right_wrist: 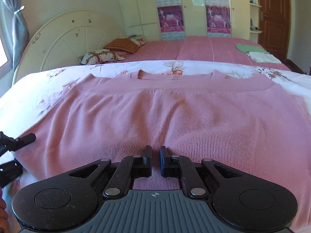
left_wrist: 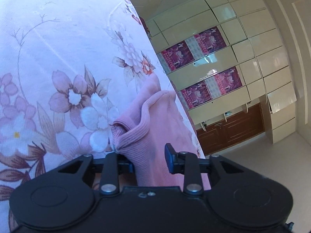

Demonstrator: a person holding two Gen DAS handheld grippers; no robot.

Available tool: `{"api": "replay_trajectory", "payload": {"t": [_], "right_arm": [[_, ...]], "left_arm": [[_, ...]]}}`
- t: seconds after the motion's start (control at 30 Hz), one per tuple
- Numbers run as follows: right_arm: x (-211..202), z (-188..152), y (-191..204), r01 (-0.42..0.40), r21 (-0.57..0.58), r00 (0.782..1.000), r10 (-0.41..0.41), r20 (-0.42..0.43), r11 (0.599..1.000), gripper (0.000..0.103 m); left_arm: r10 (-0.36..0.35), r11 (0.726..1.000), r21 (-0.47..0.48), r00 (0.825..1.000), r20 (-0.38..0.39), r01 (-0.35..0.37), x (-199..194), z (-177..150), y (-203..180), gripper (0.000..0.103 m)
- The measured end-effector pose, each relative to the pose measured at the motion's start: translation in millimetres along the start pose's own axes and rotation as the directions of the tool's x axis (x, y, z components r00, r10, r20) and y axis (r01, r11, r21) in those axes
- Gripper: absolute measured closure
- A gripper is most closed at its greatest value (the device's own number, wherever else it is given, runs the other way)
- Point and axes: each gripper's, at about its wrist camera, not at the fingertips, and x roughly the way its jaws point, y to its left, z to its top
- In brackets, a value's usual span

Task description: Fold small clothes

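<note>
A pink ribbed knit top [right_wrist: 175, 112] lies spread flat on a floral white sheet [right_wrist: 48, 81], neckline at the far side. My right gripper [right_wrist: 155, 160] rests over its near hem with the jaws nearly together and a narrow gap between them; fabric lies under them. My left gripper [left_wrist: 148, 161] has its jaws apart around a bunched ribbed edge of the same top [left_wrist: 147, 120], which rises between the fingers. The left gripper also shows at the left edge of the right wrist view [right_wrist: 17, 141], at the top's left side.
A pink bedspread [right_wrist: 194, 48] lies beyond the sheet, with pillows [right_wrist: 108, 54] near the white headboard [right_wrist: 64, 38] and folded green and white clothes [right_wrist: 256, 53] at the far right. A cream wardrobe [right_wrist: 194, 9] with posters and a brown door [right_wrist: 272, 19] stand behind.
</note>
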Motion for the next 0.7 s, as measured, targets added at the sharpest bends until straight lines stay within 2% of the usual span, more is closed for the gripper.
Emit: {"api": "replay_trajectory", "payload": {"t": [0.07, 0.13, 0.2, 0.23, 0.27, 0.4, 0.5, 0.6, 0.67, 0.7], "right_arm": [[-9.1, 3.0, 4.1, -0.005, 0.0, 0.999, 0.005, 0.039, 1.0, 0.095], [-7.8, 7.3, 10.0, 0.003, -0.015, 0.999, -0.002, 0.043, 1.0, 0.095], [2.0, 8.1, 11.6, 0.007, -0.009, 1.0, -0.007, 0.012, 1.0, 0.095], [12.0, 5.6, 10.9, 0.024, -0.001, 0.999, -0.024, -0.035, 1.0, 0.095], [16.2, 2.6, 11.7, 0.03, 0.0, 0.999, -0.03, -0.034, 1.0, 0.096], [15.3, -0.4, 15.3, 0.043, -0.023, 0.999, -0.044, -0.019, 0.999, 0.096], [14.4, -3.0, 9.7, 0.022, 0.011, 1.0, -0.022, -0.006, 1.0, 0.096], [12.5, -3.0, -0.4, -0.019, 0.057, 1.0, 0.019, 0.002, 0.998, 0.096], [5.6, 0.0, -10.3, -0.056, 0.109, 0.998, 0.055, 0.012, 0.993, 0.095], [-3.4, 0.5, -17.3, -0.066, 0.137, 0.997, 0.061, 0.045, 0.988, 0.095]], "left_arm": [[0.021, 1.0, -0.017, 1.0, 0.003, -0.021, 3.6, 1.3, 0.2, 0.081], [0.052, 0.998, -0.023, 0.999, -0.004, -0.052, 8.4, 3.5, -0.3, 0.087], [0.065, 0.998, -0.011, 0.998, -0.009, -0.065, 9.9, 4.2, 0.6, 0.089], [0.066, 0.998, -0.004, 0.998, -0.012, -0.066, 10.5, 4.5, 0.4, 0.09], [0.063, 0.998, 0.001, 0.998, -0.015, -0.063, 10.7, 4.9, 0.1, 0.093], [0.059, 0.996, 0.062, 0.998, -0.026, -0.058, 9.2, 7.9, -7.4, 0.095], [0.036, 0.989, 0.147, 0.999, -0.035, -0.031, 6.3, 6.9, -26.3, 0.095], [0.02, 0.967, 0.256, 0.998, -0.059, -0.004, 8.4, 5.0, -60.8, 0.095], [0.019, 0.935, 0.354, 0.997, -0.079, 0.01, 10.0, -1.9, -91.5, 0.095], [0.026, 0.911, 0.412, 0.995, -0.092, 0.014, 12.4, -7.9, -109.3, 0.095]]}}
